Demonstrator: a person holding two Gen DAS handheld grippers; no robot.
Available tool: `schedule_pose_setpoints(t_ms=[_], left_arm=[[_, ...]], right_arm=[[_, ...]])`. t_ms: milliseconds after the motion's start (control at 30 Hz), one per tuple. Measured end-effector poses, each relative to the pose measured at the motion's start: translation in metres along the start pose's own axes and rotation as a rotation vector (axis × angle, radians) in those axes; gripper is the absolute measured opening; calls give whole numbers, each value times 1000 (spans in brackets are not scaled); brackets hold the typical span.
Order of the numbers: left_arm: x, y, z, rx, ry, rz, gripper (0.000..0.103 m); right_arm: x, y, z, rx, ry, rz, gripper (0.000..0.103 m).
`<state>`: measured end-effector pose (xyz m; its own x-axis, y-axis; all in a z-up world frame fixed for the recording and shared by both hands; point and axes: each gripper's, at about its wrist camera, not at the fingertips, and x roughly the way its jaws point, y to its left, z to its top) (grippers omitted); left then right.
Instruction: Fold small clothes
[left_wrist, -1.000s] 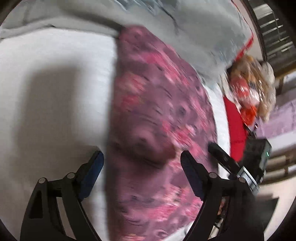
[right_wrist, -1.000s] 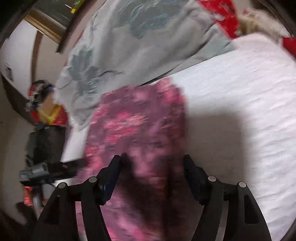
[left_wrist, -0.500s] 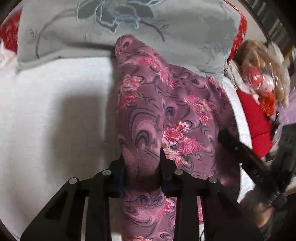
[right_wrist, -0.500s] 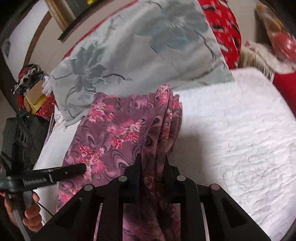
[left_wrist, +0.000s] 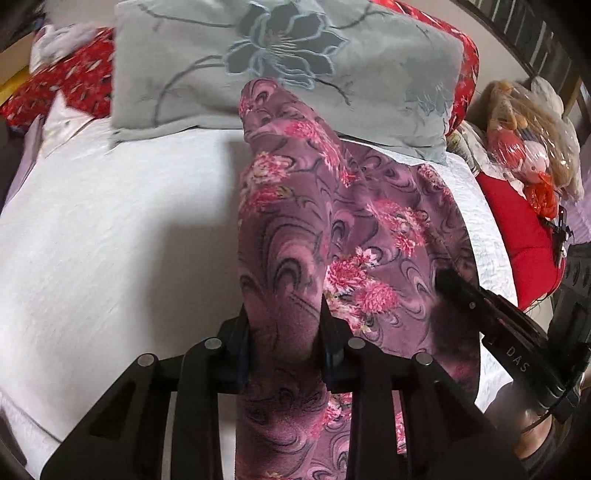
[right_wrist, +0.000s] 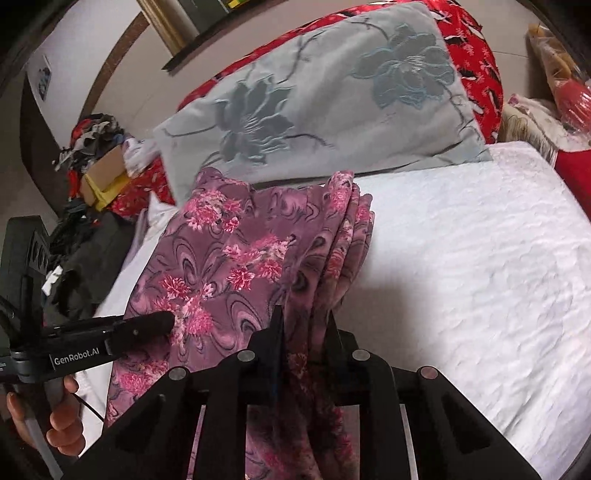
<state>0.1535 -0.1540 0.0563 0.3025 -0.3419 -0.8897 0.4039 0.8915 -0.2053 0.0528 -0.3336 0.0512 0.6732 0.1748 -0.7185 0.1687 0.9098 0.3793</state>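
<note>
A purple garment with pink flowers (left_wrist: 354, 229) lies on a white quilted bed (left_wrist: 110, 240). My left gripper (left_wrist: 284, 332) is shut on a bunched edge of the garment at its near left side. My right gripper (right_wrist: 304, 332) is shut on the folded, layered right edge of the same garment (right_wrist: 229, 258). Each gripper shows in the other's view: the right one (left_wrist: 480, 310) at the right of the left wrist view, the left one (right_wrist: 110, 332) at the left of the right wrist view, held by a hand.
A grey pillow with a flower print (left_wrist: 288, 62) (right_wrist: 325, 99) lies behind the garment on a red patterned cushion (right_wrist: 476, 62). A doll in plastic wrap (left_wrist: 524, 140) and a red cushion (left_wrist: 517, 229) sit right of the bed. A cardboard box with clutter (right_wrist: 99, 166) is at the left.
Both grippers have closed on the garment: a second ago they were open over it. The cloth is now bunched and lifted between the fingers.
</note>
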Motion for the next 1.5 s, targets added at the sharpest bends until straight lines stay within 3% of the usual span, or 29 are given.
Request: schedule_pose_setpoints(t_ms=[200, 300, 433, 633, 767, 833, 867, 900, 967, 1033, 1067, 1133, 1200, 1333, 1400, 1467, 1500], left_arm=[[-12, 33, -33, -54, 19, 9, 27], [3, 50, -52, -95, 71, -3, 28], [22, 70, -67, -137, 120, -22, 38], [1, 79, -34, -152, 2, -81, 38], [27, 69, -2, -123, 28, -45, 39], [40, 67, 8, -99, 34, -11, 39], [46, 67, 12, -87, 28, 3, 40], [51, 68, 13, -81, 24, 14, 41], [65, 73, 15, -86, 24, 18, 56], [82, 83, 15, -131, 47, -13, 68], [84, 89, 14, -164, 55, -37, 68], [78, 98, 16, -201, 74, -78, 68], [63, 102, 14, -203, 78, -89, 65], [18, 94, -11, -88, -4, -41, 65], [14, 89, -28, -56, -7, -28, 65], [29, 85, -39, -39, 41, -8, 67], [40, 85, -45, -41, 70, 2, 68]], right_arm=[[2, 25, -25, 7, 41, 49, 18], [15, 30, -43, 16, 86, 56, 18], [39, 21, -64, 46, 175, 24, 24], [24, 10, -32, 109, 84, 64, 28], [56, 10, -11, 121, 118, 54, 34], [76, 10, -4, 119, 168, 37, 14], [76, 12, 1, 106, 147, 61, 5], [72, 14, 5, 87, 116, 76, 4], [67, 16, 10, 45, 73, 74, 4], [84, 7, 5, 33, 137, 18, 4], [96, 3, 1, 23, 185, -1, 2], [94, 2, 0, 5, 178, 13, 4], [79, 8, 7, 1, 179, 22, 13], [35, 27, 7, -106, 140, 131, 17], [23, 34, -4, -163, 133, 154, 22], [34, 37, -21, -216, 194, 95, 17], [51, 34, -35, -240, 271, 18, 14]])
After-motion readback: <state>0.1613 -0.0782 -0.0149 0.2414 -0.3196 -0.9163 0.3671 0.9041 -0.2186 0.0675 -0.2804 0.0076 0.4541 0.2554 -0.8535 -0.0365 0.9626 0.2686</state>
